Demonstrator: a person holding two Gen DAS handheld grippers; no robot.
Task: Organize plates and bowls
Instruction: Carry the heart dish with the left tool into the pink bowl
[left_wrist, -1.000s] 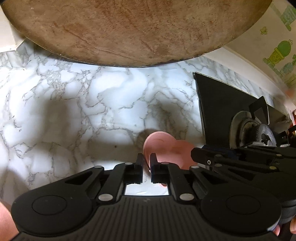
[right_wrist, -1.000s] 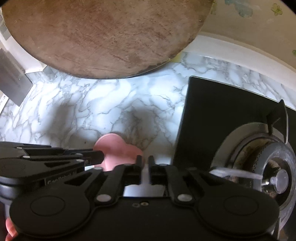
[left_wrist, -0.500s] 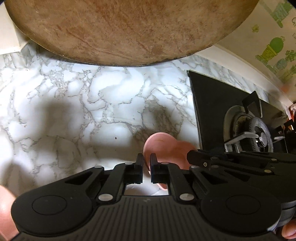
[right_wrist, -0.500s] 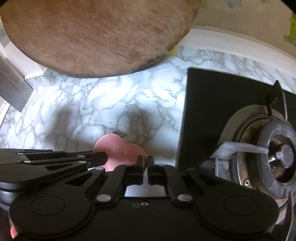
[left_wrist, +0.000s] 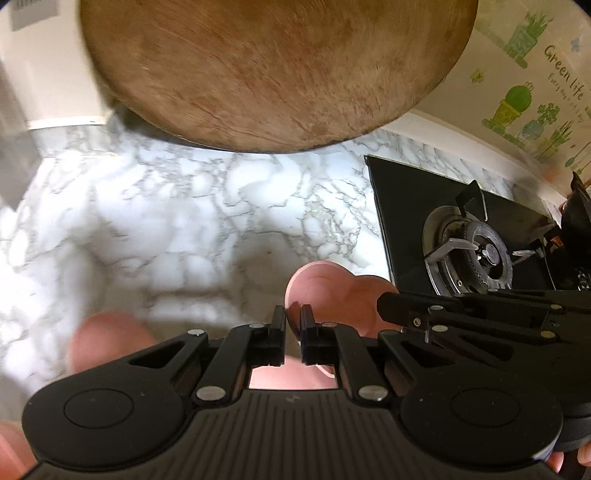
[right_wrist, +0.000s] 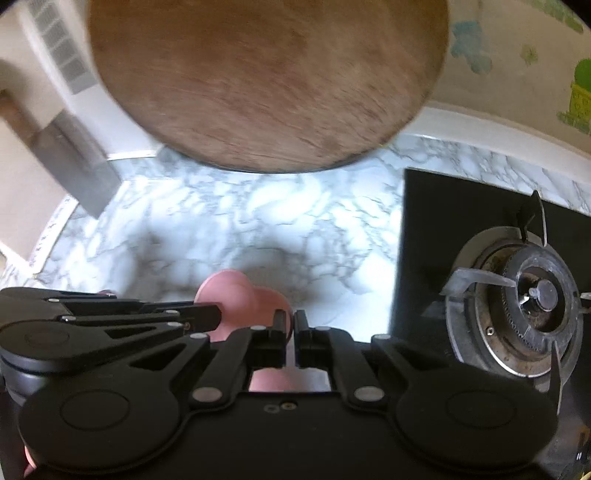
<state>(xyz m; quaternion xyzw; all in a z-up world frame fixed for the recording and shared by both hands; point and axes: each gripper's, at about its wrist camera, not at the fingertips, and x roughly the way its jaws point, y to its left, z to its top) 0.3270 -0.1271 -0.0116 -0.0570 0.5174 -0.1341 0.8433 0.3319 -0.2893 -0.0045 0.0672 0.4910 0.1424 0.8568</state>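
- The left tool (left_wrist: 293, 325) has its jaws drawn narrow, and a pink rounded piece (left_wrist: 314, 291) sits right at them; whether it is actually pinched there is hard to tell, since only a sliver lies between the tips.
- The right tool (right_wrist: 293, 328) is likewise nearly closed, with the same pink shape just at its fingertips; I cannot say for sure that it grips it.
- The two tools sit close together, side by side, each showing at the edge of the other's view.
- Below them lies the white marble-patterned tabletop (left_wrist: 166, 221), bare in the part that shows.
- To the right is a black glass gas hob (right_wrist: 461, 229) with a metal burner (right_wrist: 532, 299).
- A large round brown wooden board (left_wrist: 273, 70) leans at the back, near the wall.
- No plates or bowls are clearly visible, so I judge progress unclear: nothing shows as stacked or put away, and the sorting seems still ahead.
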